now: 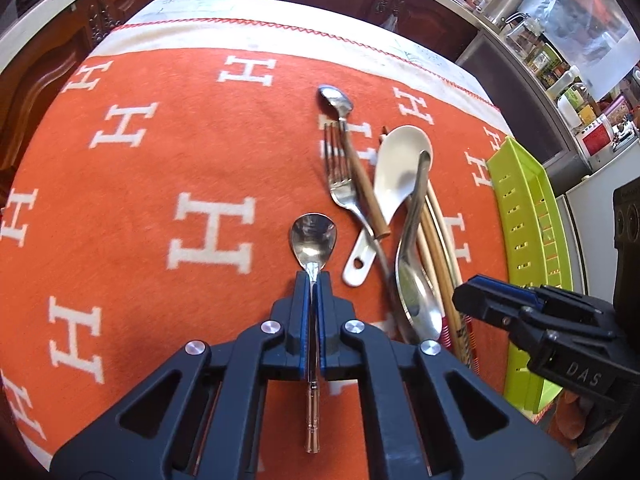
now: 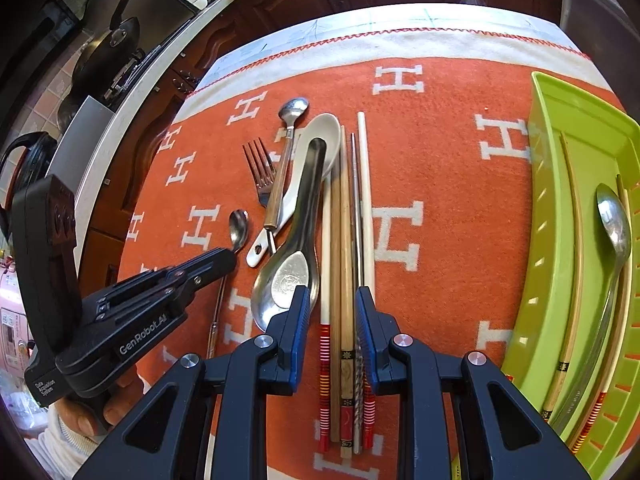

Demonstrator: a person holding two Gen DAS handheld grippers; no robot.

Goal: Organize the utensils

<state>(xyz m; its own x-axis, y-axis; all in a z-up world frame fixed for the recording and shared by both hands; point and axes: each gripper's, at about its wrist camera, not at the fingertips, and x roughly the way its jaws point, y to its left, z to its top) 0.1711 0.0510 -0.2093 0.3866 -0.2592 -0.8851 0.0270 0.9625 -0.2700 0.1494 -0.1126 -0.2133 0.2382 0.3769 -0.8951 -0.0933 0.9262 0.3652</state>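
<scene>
My left gripper [image 1: 314,276] is shut on the neck of a small steel spoon [image 1: 313,236], bowl pointing away and handle running back under the fingers. From the right wrist view the same spoon [image 2: 239,228] sticks out of the left gripper [image 2: 230,254] low over the orange cloth. My right gripper [image 2: 333,290] stands open astride a bundle of several chopsticks [image 2: 340,240] lying on the cloth; cloth shows between the left pad and the nearest stick. A green tray [image 2: 560,240] at the right holds a steel spoon [image 2: 614,224] and chopsticks.
Between the grippers lies a pile: a fork [image 1: 340,184], a wood-handled spoon [image 1: 336,100], a white ceramic spoon [image 1: 400,168] and a steel soup spoon [image 1: 416,292]. Counters with pots and jars ring the table. A hand [image 2: 116,408] holds the left gripper.
</scene>
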